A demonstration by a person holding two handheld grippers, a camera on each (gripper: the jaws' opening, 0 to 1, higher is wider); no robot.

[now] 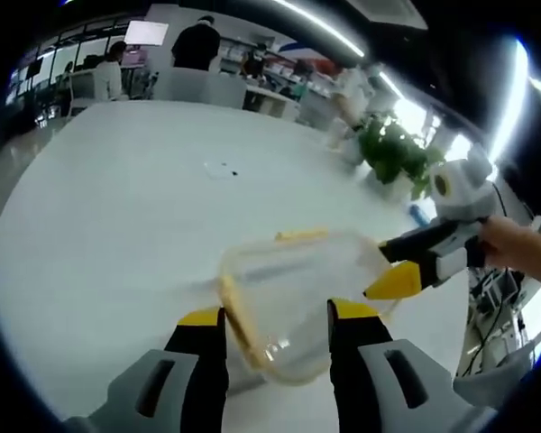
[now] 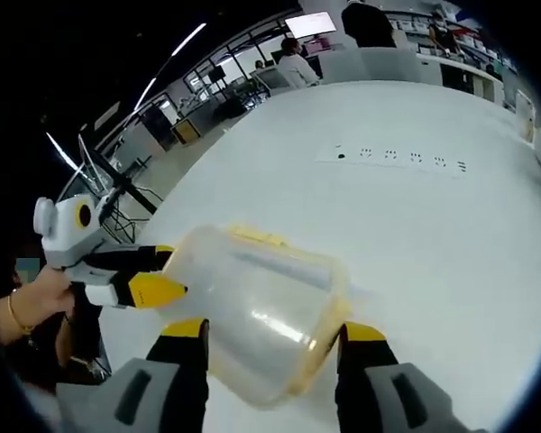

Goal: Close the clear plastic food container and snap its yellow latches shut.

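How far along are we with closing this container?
The container lies between both tools on the white table. The left tool straddles one end and the right tool the other, both open. Its lid looks to be on, though blur hides how well it is seated. A yellow latch shows at one edge; whether any is snapped can't be told, so latching remains.

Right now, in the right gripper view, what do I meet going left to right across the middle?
Person's hand → left tool → clear plastic food container → bare white table.
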